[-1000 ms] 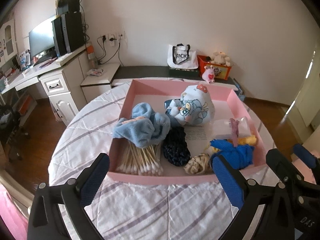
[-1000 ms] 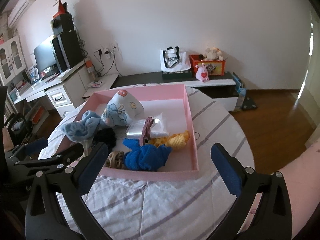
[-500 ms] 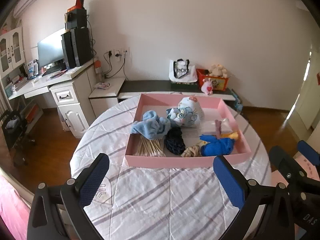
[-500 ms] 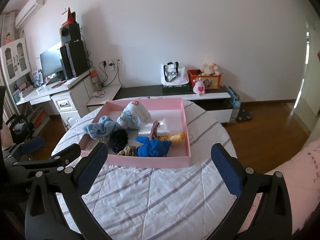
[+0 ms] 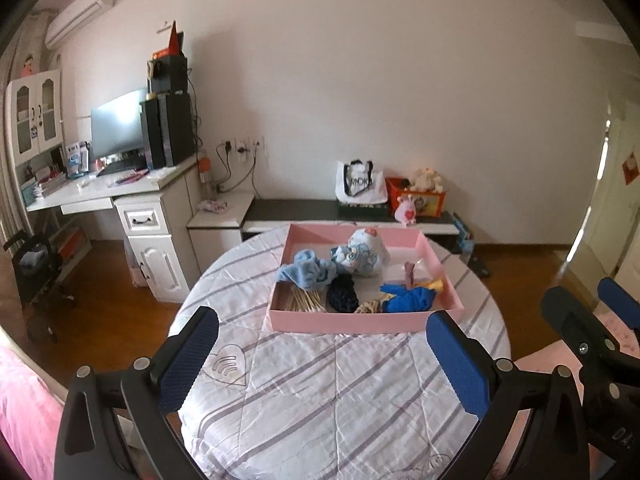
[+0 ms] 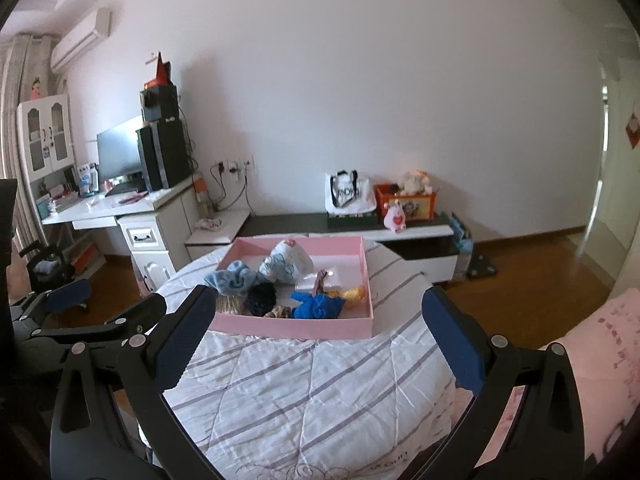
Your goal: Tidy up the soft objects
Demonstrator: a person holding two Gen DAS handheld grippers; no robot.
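The left hand-held gripper [image 5: 322, 364] and right hand-held gripper [image 6: 320, 342] are both spread wide and hold nothing. Past them, on the round striped table [image 5: 320, 400], the flat pink cardboard tray [image 5: 348, 322] holds a fluffy light-blue cloth [image 5: 308, 274] and a bright blue cloth [image 5: 408, 299].

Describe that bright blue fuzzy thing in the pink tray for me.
The bright blue fuzzy cloth bundle looks like soft plush fabric, crumpled into a loose heap. It lies in the shallow pink rectangular tray, at its near right corner, touching a yellow knitted piece behind and a tan patterned scrunchie beside it. Neither claw touches it.
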